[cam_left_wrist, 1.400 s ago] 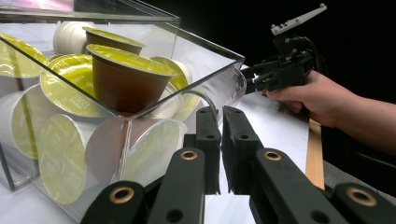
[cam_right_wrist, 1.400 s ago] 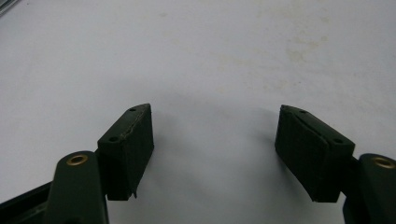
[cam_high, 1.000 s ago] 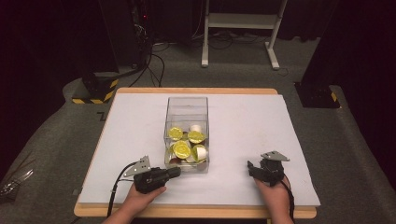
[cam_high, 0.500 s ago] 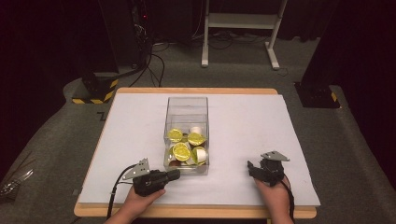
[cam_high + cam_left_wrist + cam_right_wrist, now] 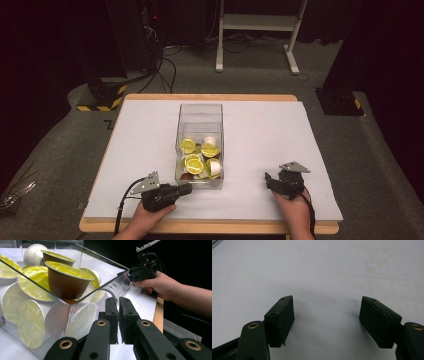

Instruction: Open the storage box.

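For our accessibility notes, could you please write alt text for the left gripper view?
The left gripper, its two black jaws nearly shut with nothing between them, points at the near corner of a clear plastic box holding coffee capsules with yellow-green foil lids. Beyond, the person's other hand holds the right gripper over the white tabletop.

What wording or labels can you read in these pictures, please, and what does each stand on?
"CAPPUCCINO", only partly legible: foil lid of a white capsule lying on its side in the clear box.
Small print on the other yellow capsule lids: too blurred to read.
A dark mark on the table edge: cannot be read.
Nothing readable on the grippers.
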A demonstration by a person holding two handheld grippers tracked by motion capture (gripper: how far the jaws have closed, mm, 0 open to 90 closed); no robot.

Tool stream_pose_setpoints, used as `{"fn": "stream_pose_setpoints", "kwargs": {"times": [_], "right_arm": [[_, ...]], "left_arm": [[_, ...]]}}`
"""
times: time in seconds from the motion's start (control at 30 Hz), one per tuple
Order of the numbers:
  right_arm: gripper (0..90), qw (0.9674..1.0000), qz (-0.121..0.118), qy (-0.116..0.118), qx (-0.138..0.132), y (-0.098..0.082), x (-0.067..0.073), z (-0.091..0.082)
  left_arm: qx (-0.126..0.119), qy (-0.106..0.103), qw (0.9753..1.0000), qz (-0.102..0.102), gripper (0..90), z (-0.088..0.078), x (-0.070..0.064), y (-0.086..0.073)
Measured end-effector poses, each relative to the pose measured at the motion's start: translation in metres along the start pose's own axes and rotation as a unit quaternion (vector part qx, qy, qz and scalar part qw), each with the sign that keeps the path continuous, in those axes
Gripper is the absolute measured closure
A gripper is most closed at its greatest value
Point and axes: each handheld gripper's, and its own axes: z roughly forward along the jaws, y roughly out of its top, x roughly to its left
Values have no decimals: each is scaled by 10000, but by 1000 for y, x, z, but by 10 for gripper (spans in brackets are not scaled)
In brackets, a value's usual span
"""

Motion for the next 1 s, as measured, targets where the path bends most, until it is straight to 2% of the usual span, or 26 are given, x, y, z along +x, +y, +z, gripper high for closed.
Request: {"fn": "stream_pose_setpoints", "kwargs": {"times": [0.47,0.63,0.8,1.0], "right_arm": [[282,10000,7,1,1,0,0,0],[282,10000,10,1,2,0,0,0],[282,10000,9,0,1,0,0,0],[282,10000,10,0,2,0,0,0]], "left_arm": [[27,30,10000,59,849,-2,-2,-1],[-7,161,9999,-14,769,-6,0,1],[46,226,9997,89,755,-10,-2,4],[-66,384,9991,146,748,-21,-6,7]]}}
